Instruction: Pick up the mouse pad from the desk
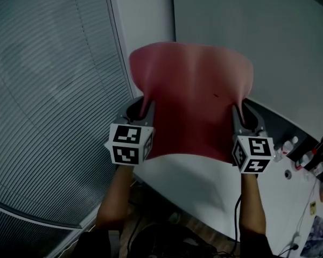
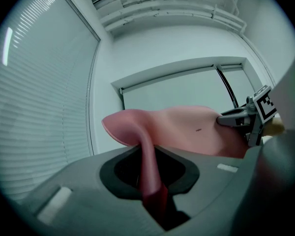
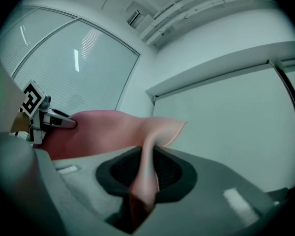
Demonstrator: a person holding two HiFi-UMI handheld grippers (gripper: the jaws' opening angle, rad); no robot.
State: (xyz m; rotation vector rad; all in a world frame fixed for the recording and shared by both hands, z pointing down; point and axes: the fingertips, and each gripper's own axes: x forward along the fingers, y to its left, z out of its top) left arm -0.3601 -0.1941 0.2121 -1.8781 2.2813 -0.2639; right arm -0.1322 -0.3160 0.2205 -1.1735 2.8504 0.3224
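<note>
A large pink-red mouse pad (image 1: pixel 194 104) hangs in the air in front of me, stretched between both grippers and held above the white desk (image 1: pixel 204 181). My left gripper (image 1: pixel 142 112) is shut on the pad's left edge, which runs pinched between its jaws in the left gripper view (image 2: pixel 148 166). On the other side my right gripper (image 1: pixel 239 114) is shut on the pad's right edge (image 3: pixel 145 173). The pad (image 2: pixel 187 132) sags a little between them, and its far corners curl. Each gripper view shows the other gripper across the pad.
Closed window blinds (image 1: pixel 43 90) fill the left, with a white wall (image 1: pixel 247 20) ahead. Small bottles (image 1: pixel 296 144) and other items stand at the desk's right end. A cable (image 1: pixel 237 219) hangs below the desk edge, near a dark chair (image 1: pixel 167 241).
</note>
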